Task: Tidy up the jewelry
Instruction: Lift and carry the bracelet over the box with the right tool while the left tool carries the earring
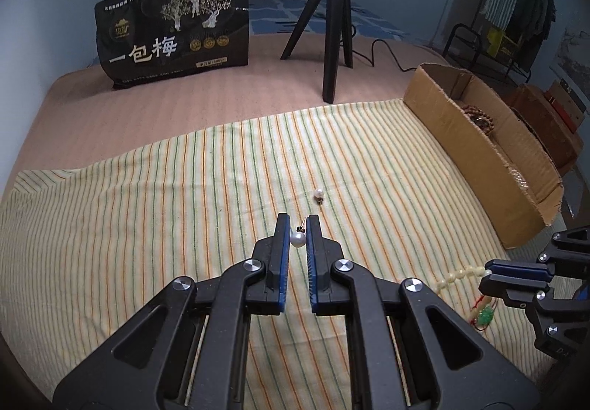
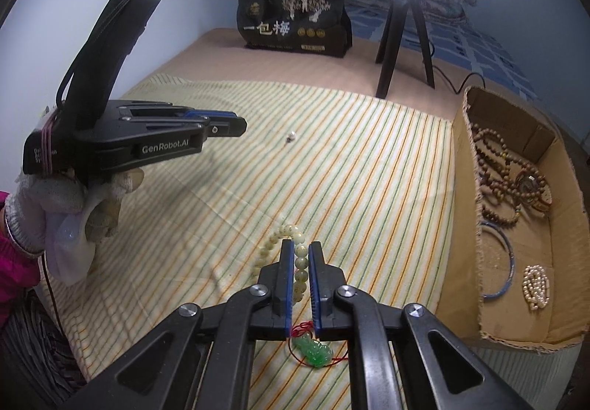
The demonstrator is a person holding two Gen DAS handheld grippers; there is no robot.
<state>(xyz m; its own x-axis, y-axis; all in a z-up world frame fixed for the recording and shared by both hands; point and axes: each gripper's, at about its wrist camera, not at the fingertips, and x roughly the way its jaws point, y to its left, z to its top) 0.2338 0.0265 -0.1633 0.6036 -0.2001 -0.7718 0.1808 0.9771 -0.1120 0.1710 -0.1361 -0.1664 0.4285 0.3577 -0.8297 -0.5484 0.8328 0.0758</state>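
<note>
While a tripod (image 1: 333, 30) stands behind the striped cloth (image 1: 147, 211) | cardboard box (image 2: 516, 314) at right holds bracelets | left gripper (image 1: 298, 225) raised, pinching pearl earring (image 1: 297, 239) | right gripper (image 2: 301, 255) low, clamping pale bead bracelet (image 2: 300, 262) | second pearl (image 1: 318, 194) lies on the cloth ahead.

On the side of my left gripper (image 2: 225, 126), at about ten o'clock in my right wrist view, white lettering reads "GenRobot.AI". Further back on its body sits a small white label, half covered by a rubber band; I cannot read it. The black bag (image 1: 173, 30) standing at eleven o'clock in my left wrist view carries large white characters "一包梅" below a drawing of trees; its smaller lines of print and three round gold seals are too fine to make out.
</note>
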